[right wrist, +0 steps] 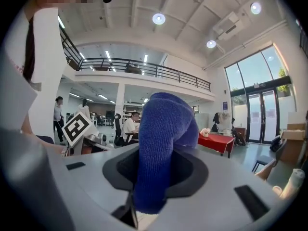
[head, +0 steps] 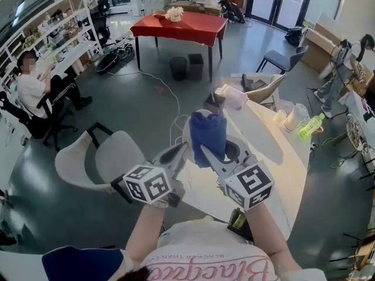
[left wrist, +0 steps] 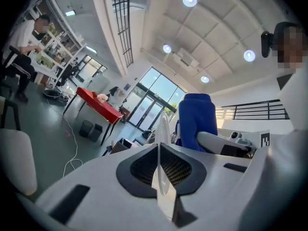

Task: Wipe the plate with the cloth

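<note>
left gripper (head: 180,152): jaws closed on the plate's rim, pointing roughly level, marker cube towards the person
plate (left wrist: 162,129): clear or white, clamped on edge between the left jaws (left gripper view sees it edge-on as a thin upright sliver), held in the air, off the table
right gripper (head: 210,157): jaws clamped on the cloth, just beside the left gripper, tips angled towards it
cloth (head: 208,130): blue, knitted, bunched up; lower end pinched in the right jaws, the rest stands up above them in a rounded lump
cloth vs plate: cloth sits right next to the plate's face, on its right in the left gripper view; can't tell whether they touch
white table (head: 281,157): ahead and to the right, below both grippers; green bottle (head: 312,126) and some pale containers near its far end
white chair (head: 105,157): left of the grippers, on the floor
background: red table (head: 179,25) far across the room, seated person (head: 32,89) at the left-hand shelves
</note>
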